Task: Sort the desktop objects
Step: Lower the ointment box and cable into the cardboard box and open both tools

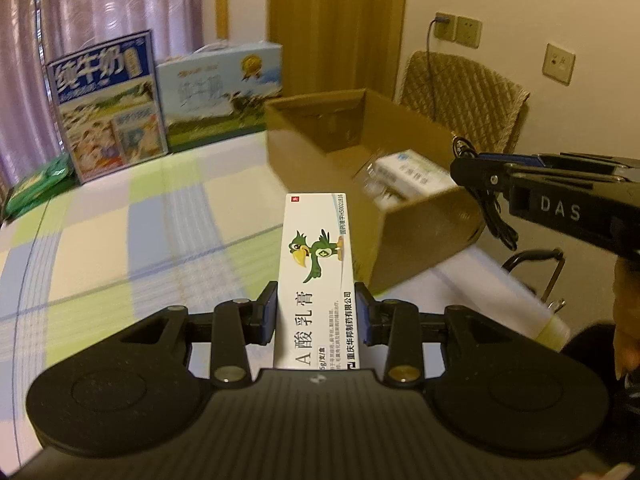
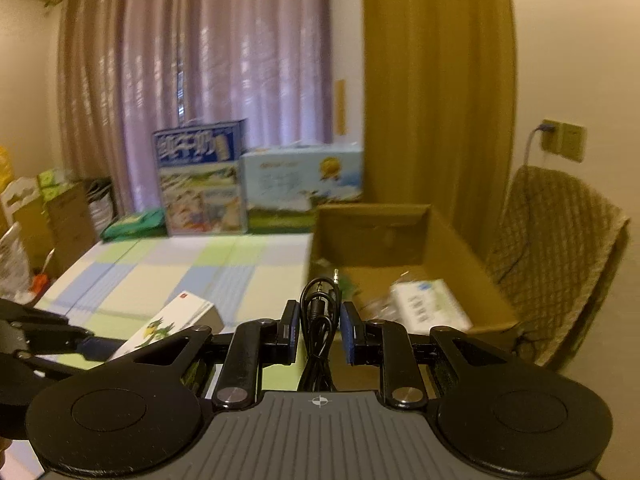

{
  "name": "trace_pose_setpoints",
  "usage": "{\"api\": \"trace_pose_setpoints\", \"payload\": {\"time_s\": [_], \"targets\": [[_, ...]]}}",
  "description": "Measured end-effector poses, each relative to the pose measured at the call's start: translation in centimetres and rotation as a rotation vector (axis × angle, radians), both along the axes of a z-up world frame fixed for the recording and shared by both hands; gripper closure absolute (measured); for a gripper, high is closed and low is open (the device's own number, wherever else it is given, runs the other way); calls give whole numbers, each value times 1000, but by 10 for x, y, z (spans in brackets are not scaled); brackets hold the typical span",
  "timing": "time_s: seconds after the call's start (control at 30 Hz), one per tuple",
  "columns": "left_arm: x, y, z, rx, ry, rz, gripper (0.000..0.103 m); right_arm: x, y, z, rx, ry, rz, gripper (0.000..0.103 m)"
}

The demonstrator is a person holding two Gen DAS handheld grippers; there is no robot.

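With your left gripper [image 1: 316, 312] clamped on the ointment box [image 1: 318, 276] and your right gripper [image 2: 318, 330] clamped on the cable [image 2: 319, 312], both just before the carton [image 1: 424, 216], carry each over its rim before opening the fingers.

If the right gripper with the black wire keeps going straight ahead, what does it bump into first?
Probably the open brown cardboard box. The right gripper, shut on the coiled black audio cable, points at the box's near left end; depth is hard to judge.

Dim, warm yellow indoor light; blurred cardboard box [image 1: 360, 152]; fisheye bending and dark corners at edges
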State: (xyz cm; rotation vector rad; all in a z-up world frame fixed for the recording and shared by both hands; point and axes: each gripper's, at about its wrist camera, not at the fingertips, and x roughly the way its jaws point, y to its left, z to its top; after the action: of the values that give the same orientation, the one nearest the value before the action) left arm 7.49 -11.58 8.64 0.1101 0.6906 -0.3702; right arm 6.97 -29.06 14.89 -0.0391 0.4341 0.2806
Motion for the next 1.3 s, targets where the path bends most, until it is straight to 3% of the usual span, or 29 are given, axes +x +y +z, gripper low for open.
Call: {"api": "trace_pose_setpoints", "payload": {"time_s": [0.27,0.57,1.3], "targets": [[44,-52,28,-31,-23,-42,70,55,-47,26,36,-6,-42,85],[96,-93,44,-66,-22,-45,70,98,-70,35,48,4,-50,85],[135,-117,23,-79,14,-50,70,137,-80,19,53,50,-58,85]]}}
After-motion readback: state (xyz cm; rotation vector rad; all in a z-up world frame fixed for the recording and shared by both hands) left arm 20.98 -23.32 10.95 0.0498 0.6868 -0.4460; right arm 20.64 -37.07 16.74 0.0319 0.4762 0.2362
